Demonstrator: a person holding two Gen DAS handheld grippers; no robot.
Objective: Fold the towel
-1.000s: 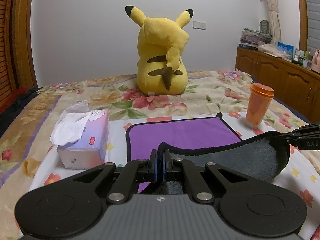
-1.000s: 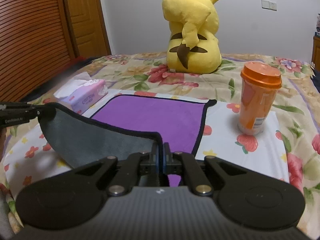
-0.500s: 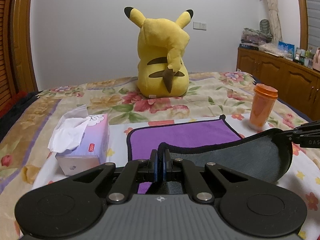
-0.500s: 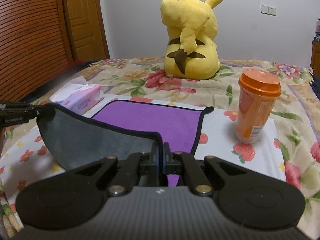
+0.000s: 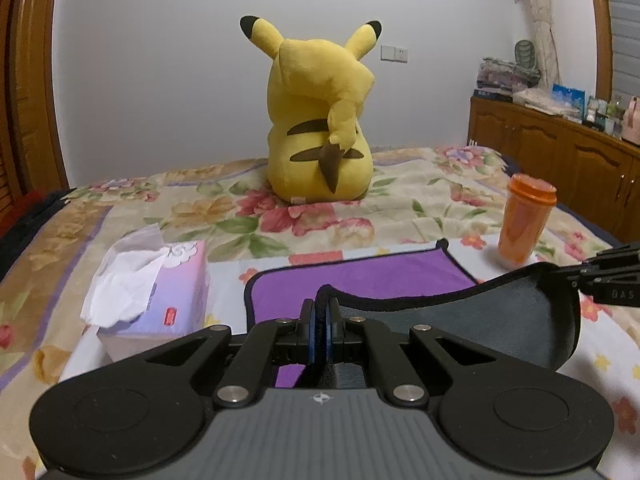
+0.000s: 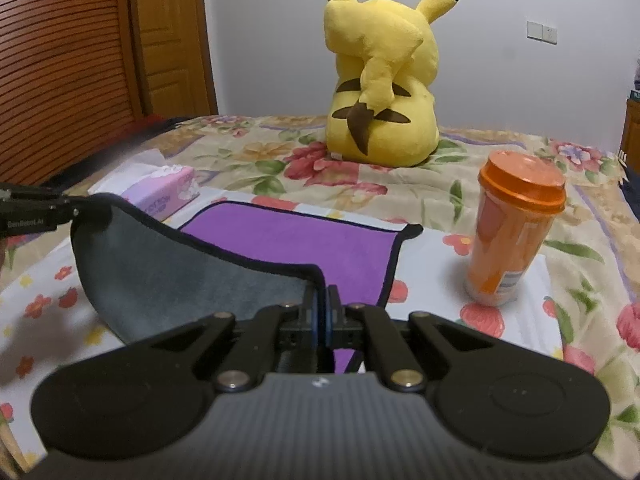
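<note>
A towel, purple on top [image 5: 360, 280] and grey underneath [image 5: 500, 320], with black trim, lies on the bed. Its near edge is lifted off the bed and sags between the two grippers. My left gripper [image 5: 320, 312] is shut on the near left corner. My right gripper [image 6: 322, 300] is shut on the near right corner. The purple face [image 6: 300, 240] and grey underside [image 6: 180, 276] also show in the right wrist view. Each gripper shows at the edge of the other's view, the right one [image 5: 600, 276] and the left one [image 6: 60, 208].
A yellow Pikachu plush [image 5: 320, 128] sits on the floral bedspread [image 5: 400, 208] beyond the towel. A tissue box [image 5: 160, 280] stands left of the towel, an orange lidded cup [image 6: 512, 232] right of it. A wooden cabinet [image 5: 560, 160] stands at the right, wooden doors [image 6: 80, 60] at the left.
Both grippers have risen a little and tipped up with the towel's near edge held. The far part of the towel stays flat on the bed.
</note>
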